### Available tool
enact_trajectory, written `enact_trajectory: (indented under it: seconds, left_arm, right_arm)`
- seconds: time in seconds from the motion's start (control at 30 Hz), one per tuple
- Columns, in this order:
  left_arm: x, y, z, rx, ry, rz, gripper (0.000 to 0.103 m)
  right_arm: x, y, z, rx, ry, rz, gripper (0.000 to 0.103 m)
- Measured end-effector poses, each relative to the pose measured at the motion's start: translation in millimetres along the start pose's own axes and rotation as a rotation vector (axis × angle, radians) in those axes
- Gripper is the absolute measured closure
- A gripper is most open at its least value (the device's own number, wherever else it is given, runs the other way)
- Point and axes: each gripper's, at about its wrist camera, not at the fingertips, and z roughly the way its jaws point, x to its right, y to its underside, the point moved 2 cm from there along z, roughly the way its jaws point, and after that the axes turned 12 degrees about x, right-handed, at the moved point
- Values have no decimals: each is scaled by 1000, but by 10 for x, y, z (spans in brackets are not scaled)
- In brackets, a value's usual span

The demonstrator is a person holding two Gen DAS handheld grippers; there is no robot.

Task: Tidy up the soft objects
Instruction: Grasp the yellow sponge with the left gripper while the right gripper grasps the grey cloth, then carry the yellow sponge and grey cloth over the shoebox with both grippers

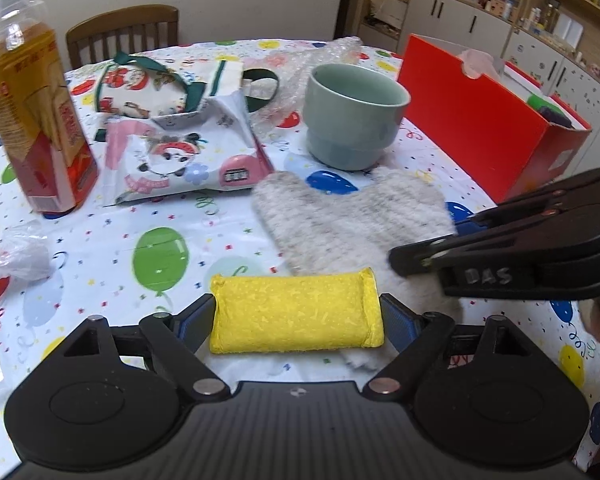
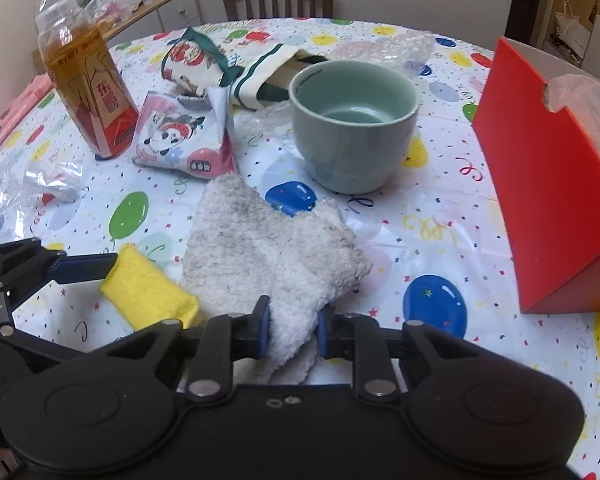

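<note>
My left gripper is shut on a yellow sponge, its pads pressing both short ends, low over the table. The sponge also shows in the right wrist view, with the left gripper's finger on its far end. My right gripper is shut on the near corner of a grey-white fluffy cloth that lies spread on the table. In the left wrist view the cloth lies just behind the sponge, with the right gripper on its right edge.
A pale green cup stands behind the cloth. A red box stands at the right. A tea bottle, a pink snack packet, a printed fabric bag and bubble wrap lie further back. Crumpled plastic lies left.
</note>
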Motion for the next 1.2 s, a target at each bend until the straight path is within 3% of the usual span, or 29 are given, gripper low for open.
enact_trajectory:
  seconds: [0.53,1.2]
  left_arm:
    - [69,-319,-375,53,-39,-34,16]
    - [858,-1127,-749,171,21,79,16]
  right_arm:
    - [319,-230,-811,138,-11,84,84]
    - [1068,-576,-1717,327,2,141,84]
